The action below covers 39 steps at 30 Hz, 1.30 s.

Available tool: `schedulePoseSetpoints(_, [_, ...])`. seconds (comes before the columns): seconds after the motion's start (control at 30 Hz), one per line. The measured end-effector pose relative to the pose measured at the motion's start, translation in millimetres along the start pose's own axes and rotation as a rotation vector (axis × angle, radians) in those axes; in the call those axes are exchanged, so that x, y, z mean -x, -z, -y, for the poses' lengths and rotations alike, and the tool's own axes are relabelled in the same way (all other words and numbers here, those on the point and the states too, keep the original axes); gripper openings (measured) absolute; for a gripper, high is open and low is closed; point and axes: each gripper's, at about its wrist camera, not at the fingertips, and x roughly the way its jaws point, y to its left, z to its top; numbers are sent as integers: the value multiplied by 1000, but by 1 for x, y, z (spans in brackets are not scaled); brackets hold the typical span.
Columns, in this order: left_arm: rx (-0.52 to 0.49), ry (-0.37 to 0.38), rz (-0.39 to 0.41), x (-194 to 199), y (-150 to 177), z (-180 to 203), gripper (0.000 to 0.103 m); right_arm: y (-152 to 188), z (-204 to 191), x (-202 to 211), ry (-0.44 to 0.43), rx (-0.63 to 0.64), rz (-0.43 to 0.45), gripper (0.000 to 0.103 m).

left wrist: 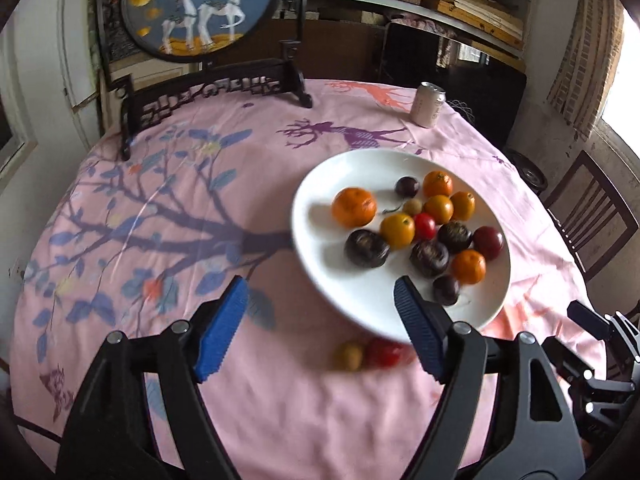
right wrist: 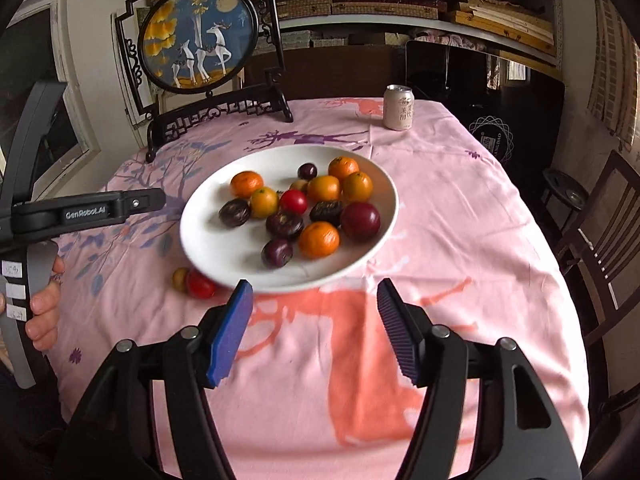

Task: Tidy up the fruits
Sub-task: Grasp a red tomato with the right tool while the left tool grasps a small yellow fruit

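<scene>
A white plate (left wrist: 360,300) (right wrist: 208,252) on the pink tablecloth holds several oranges, dark purple fruits and red ones. A red tomato (left wrist: 384,353) (right wrist: 200,285) and a small yellowish fruit (left wrist: 349,356) (right wrist: 180,279) lie on the cloth just off the plate's near rim. My left gripper (left wrist: 320,312) is open and empty, above the cloth near the plate's near-left rim and the loose fruits. My right gripper (right wrist: 314,308) is open and empty, just short of the plate's near rim. The left gripper's body (right wrist: 80,210) shows at the left of the right wrist view.
A drink can (left wrist: 429,104) (right wrist: 398,107) stands at the table's far right. A dark framed round deer picture on a stand (left wrist: 200,12) (right wrist: 198,40) is at the far left. Dark wooden chairs (left wrist: 592,216) (right wrist: 600,240) stand to the right. Shelves are behind.
</scene>
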Motion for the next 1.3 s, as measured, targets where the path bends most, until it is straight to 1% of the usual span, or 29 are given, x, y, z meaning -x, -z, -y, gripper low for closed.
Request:
schedulePoseSetpoints(0.1, [45, -10, -20, 6, 28, -26, 77, 10, -16, 1, -29, 9, -34, 65])
schedulePoseSetpoints(0.2, [68, -22, -57, 7, 47, -44, 78, 13, -36, -1, -64, 31, -47, 65])
schedulePoseSetpoints(0.27, [91, -34, -63, 9, 55, -55, 78, 15, -50, -6, -96, 46, -58, 65])
schedulePoseSetpoints(0.33, [113, -28, -65, 14, 61, -67, 78, 17, -66, -16, -132, 68, -78, 65])
schedulePoseSetpoints(0.4, [129, -26, -62, 18, 64, -75, 78, 16, -79, -26, -146, 96, -86, 64])
schedulePoseSetpoints(0.43, [135, -24, -58, 20, 65, -78, 78, 16, -85, -33, -144, 110, -90, 60])
schedulePoseSetpoints(0.5, [146, -19, -50, 24, 67, -83, 78, 12, -93, -47, -156, 127, -120, 55])
schedulePoseSetpoints(0.53, [148, -16, -47, 26, 67, -85, 78, 11, -97, -55, -165, 128, -133, 50])
schedulePoseSetpoints(0.57, [147, -12, -45, 27, 68, -86, 78, 9, -99, -63, -168, 134, -144, 48])
schedulePoseSetpoints(0.67, [139, -2, -41, 29, 69, -86, 78, 7, -105, -83, -120, 155, -168, 47])
schedulePoseSetpoints(0.73, [131, 8, -40, 30, 70, -85, 78, 6, -106, -94, -106, 153, -188, 47])
schedulePoseSetpoints(0.83, [120, 23, -41, 30, 71, -82, 79, 5, -108, -103, -73, 166, -192, 47])
schedulePoseSetpoints(0.97, [104, 35, -42, 30, 71, -77, 79, 2, -110, -111, -48, 176, -191, 39])
schedulePoseSetpoints(1.03, [98, 41, -41, 30, 71, -75, 79, 0, -111, -115, -54, 178, -195, 32])
schedulePoseSetpoints(1.07, [97, 42, -42, 29, 70, -75, 79, 0, -112, -117, -60, 178, -196, 32])
schedulePoseSetpoints(1.1, [95, 45, -45, 28, 70, -74, 79, 0, -112, -117, -57, 180, -194, 30])
schedulePoseSetpoints(1.17, [87, 49, -56, 24, 69, -70, 79, 0, -111, -112, -75, 171, -193, 30])
schedulePoseSetpoints(1.23, [71, 61, -71, 20, 68, -63, 79, 3, -108, -100, -88, 159, -193, 30])
schedulePoseSetpoints(1.3, [50, 80, -88, 15, 66, -53, 79, 8, -102, -83, -84, 157, -186, 30])
